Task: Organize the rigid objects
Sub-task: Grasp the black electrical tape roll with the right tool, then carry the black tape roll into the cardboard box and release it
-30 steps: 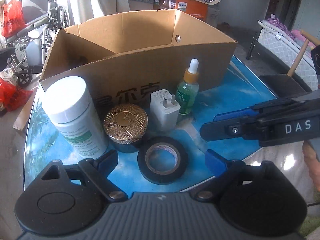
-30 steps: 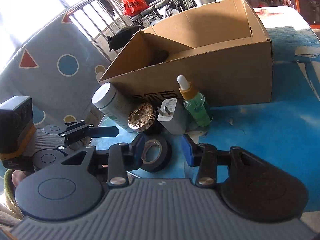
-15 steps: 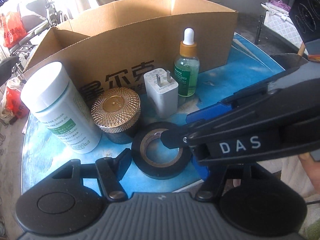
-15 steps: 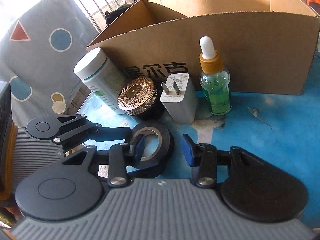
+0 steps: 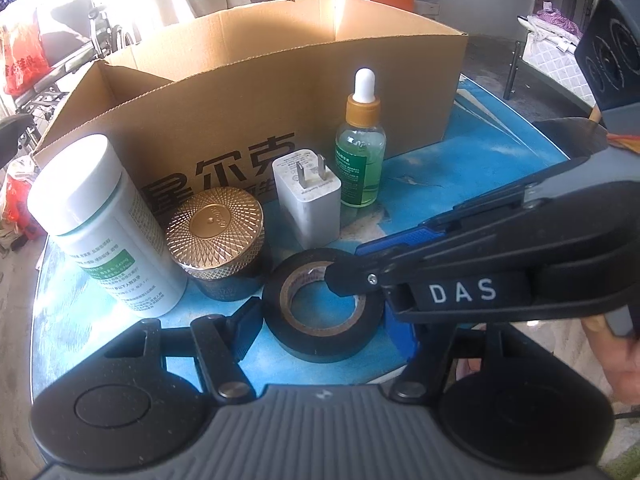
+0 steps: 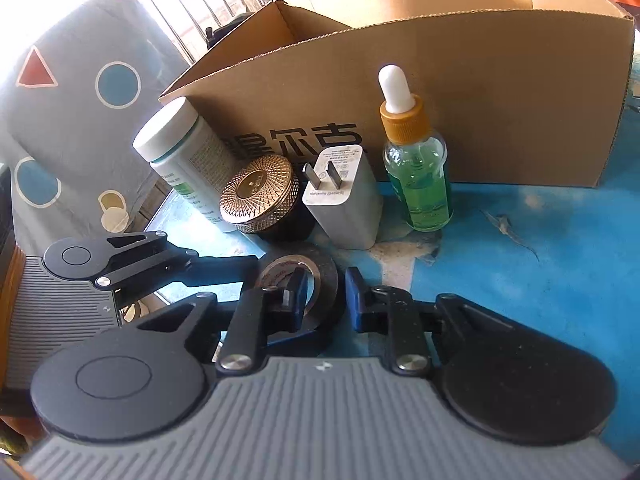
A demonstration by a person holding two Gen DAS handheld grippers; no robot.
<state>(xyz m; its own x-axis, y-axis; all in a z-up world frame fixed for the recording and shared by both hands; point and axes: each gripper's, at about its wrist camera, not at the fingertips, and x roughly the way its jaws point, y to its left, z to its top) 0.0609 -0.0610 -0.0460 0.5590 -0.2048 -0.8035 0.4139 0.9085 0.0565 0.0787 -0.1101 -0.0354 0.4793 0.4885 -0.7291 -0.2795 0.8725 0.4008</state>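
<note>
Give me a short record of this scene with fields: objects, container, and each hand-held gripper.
objects in row: white pill bottle, gold-lidded jar, white charger plug, green dropper bottle
in front: black tape roll
container: cardboard box, behind the row
right hand-held gripper: jaws just closed on the roll's wall, one finger in its hole
left hand-held gripper: jaws just narrowed, straddling the roll; contact unclear

Left wrist view: right gripper (image 5: 352,270) covers the far right rim of the tape (image 5: 320,328) and hides the left gripper's right pad, so contact there can't be read. Right wrist view: the near half of the tape (image 6: 320,280) sits behind the gripper's own fingers (image 6: 296,300), and the bottle (image 6: 182,160) is partly hidden by the jar (image 6: 260,196). Box (image 5: 280,92) interior isn't visible in either view, and small label print on the bottle, charger (image 5: 308,200) and dropper (image 5: 360,160) is unreadable.
</note>
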